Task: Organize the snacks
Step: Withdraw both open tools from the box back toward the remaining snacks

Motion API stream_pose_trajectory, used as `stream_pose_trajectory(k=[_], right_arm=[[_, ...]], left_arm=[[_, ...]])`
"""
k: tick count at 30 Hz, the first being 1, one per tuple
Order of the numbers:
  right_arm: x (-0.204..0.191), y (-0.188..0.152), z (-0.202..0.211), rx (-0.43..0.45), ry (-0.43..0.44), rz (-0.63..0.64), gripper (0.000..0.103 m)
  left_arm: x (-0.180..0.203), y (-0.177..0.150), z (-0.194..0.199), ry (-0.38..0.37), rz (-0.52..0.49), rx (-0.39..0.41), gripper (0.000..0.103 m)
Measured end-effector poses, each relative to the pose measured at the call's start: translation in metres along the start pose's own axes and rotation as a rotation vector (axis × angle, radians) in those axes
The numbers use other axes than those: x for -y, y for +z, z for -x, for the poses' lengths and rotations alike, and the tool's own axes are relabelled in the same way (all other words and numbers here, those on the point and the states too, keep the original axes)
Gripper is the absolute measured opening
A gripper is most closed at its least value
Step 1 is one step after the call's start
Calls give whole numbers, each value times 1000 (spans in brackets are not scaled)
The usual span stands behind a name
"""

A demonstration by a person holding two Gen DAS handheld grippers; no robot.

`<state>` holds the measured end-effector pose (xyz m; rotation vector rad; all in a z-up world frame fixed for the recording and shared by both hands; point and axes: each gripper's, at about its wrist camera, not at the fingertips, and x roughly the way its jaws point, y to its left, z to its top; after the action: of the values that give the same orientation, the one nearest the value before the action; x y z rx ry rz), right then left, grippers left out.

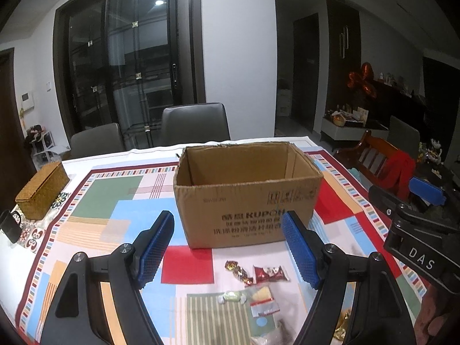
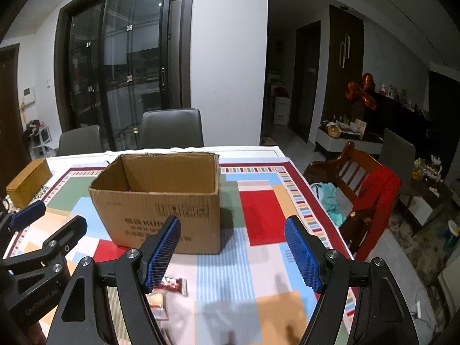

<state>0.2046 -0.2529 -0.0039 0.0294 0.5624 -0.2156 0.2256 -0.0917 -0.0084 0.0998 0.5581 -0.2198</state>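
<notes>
Left wrist view, from the left side across: a woven basket [image 1: 41,191] sits at the left edge of the table, on the white margin outside the patterned cloth [image 1: 120,201]. Open cloth lies between it and the cardboard box [image 1: 247,192], which stands open-topped at the middle, toward the far edge. Near the front edge, the snacks lie loose: a gold-wrapped candy [image 1: 238,270], a red packet [image 1: 270,273] just beside it, a pale green candy [image 1: 231,297] and a clear bag [image 1: 263,302] nearer the camera. The left gripper [image 1: 228,250] hangs above them with its blue pads spread wide, holding and touching nothing.

Right wrist view: the box [image 2: 161,198] stands left of centre, with a broad stretch of bare cloth [image 2: 258,230] between it and the table's right edge, where a wooden chair [image 2: 359,189] draped in red cloth stands close. The red packet [image 2: 172,283] shows beside the left pad. The right gripper [image 2: 233,254] also has its pads spread wide, with nothing between them.
</notes>
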Motion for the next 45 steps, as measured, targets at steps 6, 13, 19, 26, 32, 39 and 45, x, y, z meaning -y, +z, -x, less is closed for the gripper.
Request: stream_pose_trajectory(k=[6, 13, 19, 26, 32, 39, 45], right_arm=[[4, -17, 13, -4, -5, 7, 75], [6, -39, 23, -20, -21, 21, 75], [9, -59, 30, -42, -27, 21, 75], [10, -75, 32, -65, -36, 28, 75], [11, -94, 32, -88, -42, 42, 75], [11, -113, 28, -128, -42, 41, 75], [14, -128, 20, -169, -41, 36, 75]], left_arm=[[3, -17, 9, -12, -10, -4, 77], [10, -45, 17, -30, -30, -17, 77], [17, -63, 21, -48, -51, -34, 77], [20, -81, 22, -62, -66, -50, 77], [23, -99, 15, -86, -76, -84, 77], [25, -114, 10, -111, -94, -107, 77], [30, -123, 6, -131, -113, -114, 77]])
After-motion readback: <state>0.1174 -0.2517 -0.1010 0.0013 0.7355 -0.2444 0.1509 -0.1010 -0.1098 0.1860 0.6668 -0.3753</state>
